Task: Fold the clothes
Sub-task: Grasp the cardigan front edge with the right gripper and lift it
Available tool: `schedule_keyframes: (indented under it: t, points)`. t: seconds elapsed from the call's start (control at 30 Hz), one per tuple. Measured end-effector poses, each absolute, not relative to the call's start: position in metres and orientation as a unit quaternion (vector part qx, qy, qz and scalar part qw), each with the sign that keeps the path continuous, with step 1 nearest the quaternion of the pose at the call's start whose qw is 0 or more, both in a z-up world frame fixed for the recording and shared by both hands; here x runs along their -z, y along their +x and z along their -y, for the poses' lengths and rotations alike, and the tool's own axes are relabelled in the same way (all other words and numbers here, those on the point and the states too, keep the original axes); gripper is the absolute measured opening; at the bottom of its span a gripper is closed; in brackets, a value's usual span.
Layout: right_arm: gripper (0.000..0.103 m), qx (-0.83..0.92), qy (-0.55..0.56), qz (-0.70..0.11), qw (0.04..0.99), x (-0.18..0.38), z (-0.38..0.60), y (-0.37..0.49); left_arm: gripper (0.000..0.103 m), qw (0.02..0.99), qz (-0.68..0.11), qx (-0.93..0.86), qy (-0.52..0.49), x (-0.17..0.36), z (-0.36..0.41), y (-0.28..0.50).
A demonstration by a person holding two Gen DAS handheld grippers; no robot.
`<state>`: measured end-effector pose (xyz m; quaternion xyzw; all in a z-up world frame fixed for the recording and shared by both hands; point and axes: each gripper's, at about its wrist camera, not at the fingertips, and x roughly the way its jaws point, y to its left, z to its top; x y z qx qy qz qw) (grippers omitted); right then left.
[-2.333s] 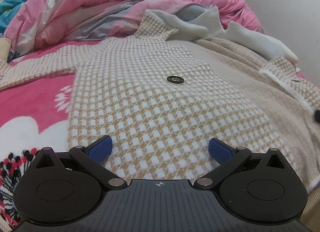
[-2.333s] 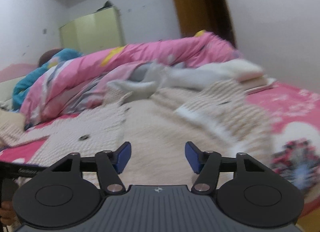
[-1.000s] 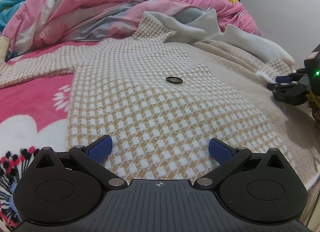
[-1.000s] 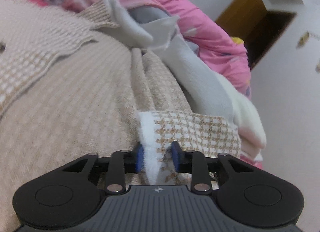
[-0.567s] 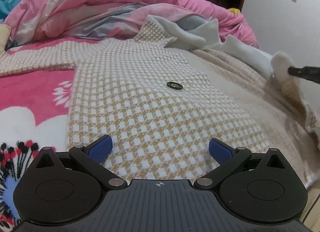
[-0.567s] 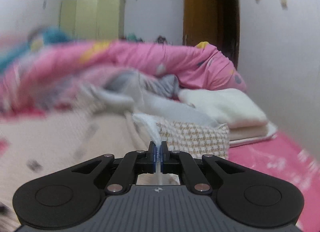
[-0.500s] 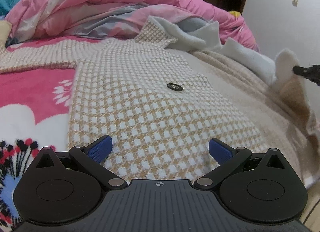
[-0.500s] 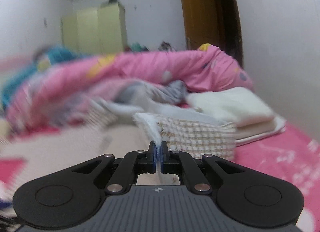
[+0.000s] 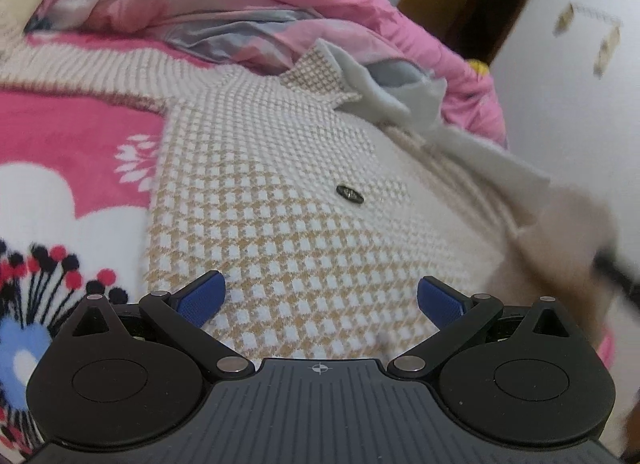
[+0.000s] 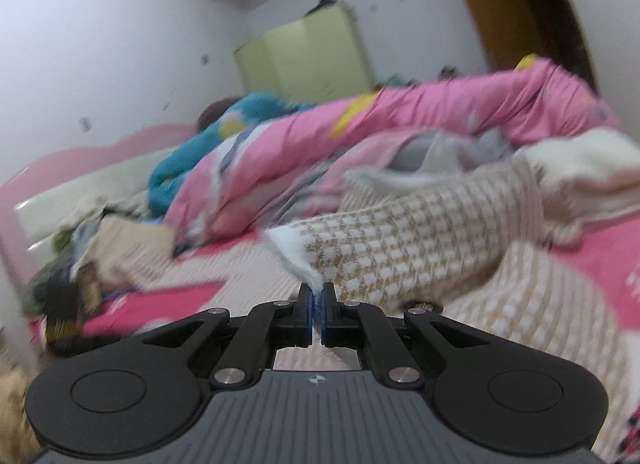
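We are folding a checked coat [image 9: 288,224] that lies spread out on the bed [image 9: 60,136], on top of the pink flower blanket, with its front side up and one dark button [image 9: 350,194] showing. Our right tool [image 10: 318,300] is pinched tight on the fluffy white edge of the coat's sleeve [image 10: 420,236], and the sleeve hangs up off the bed from that pinch. Our left tool [image 9: 320,298] is wide open and holds nothing; it hangs just over the lower part of the coat, with the checked cloth showing between its two blue fingers [image 9: 202,298]. So we think we are on the step of folding the sleeve in over the body of the coat. Next, we need to carry the sleeve across and lay it flat on the checked front, near the button, and only then let go. The left tool could press the coat down so it does not slide or bunch up.
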<state>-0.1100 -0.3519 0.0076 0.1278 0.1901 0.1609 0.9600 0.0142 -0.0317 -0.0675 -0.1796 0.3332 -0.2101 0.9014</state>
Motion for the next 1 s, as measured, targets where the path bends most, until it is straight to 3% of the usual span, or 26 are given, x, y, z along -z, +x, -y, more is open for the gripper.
schedule_keyframes:
  t: [0.33,0.43,0.5,0.67,0.9,1.0]
  points:
    - [0.002,-0.174,0.036,-0.274,0.945,0.042,0.323,-0.126,0.098,0.903,-0.282,0.259,-0.194,0.051,0.034,-0.001]
    - [0.002,-0.187,0.027,-0.274,0.943,0.042,0.323,-0.132,0.092,0.898,-0.273,0.288,-0.189,0.048,0.045,-0.007]
    - [0.002,-0.193,0.015,-0.276,0.941,0.042,0.323,-0.133,0.083,0.890,-0.276,0.312,-0.186,0.048,0.054,-0.009]
    - [0.002,-0.209,-0.026,-0.285,0.935,0.043,0.317,-0.143,0.079,0.851,-0.317,0.380,-0.176,0.054,0.084,-0.011]
    - [0.002,-0.208,-0.044,-0.304,0.929,0.047,0.328,-0.155,0.057,0.837,-0.355,0.399,-0.122,0.071,0.121,-0.016]
    - [0.002,-0.200,-0.042,-0.308,0.929,0.050,0.333,-0.155,0.054,0.848,-0.344,0.395,-0.085,0.075,0.129,-0.023]
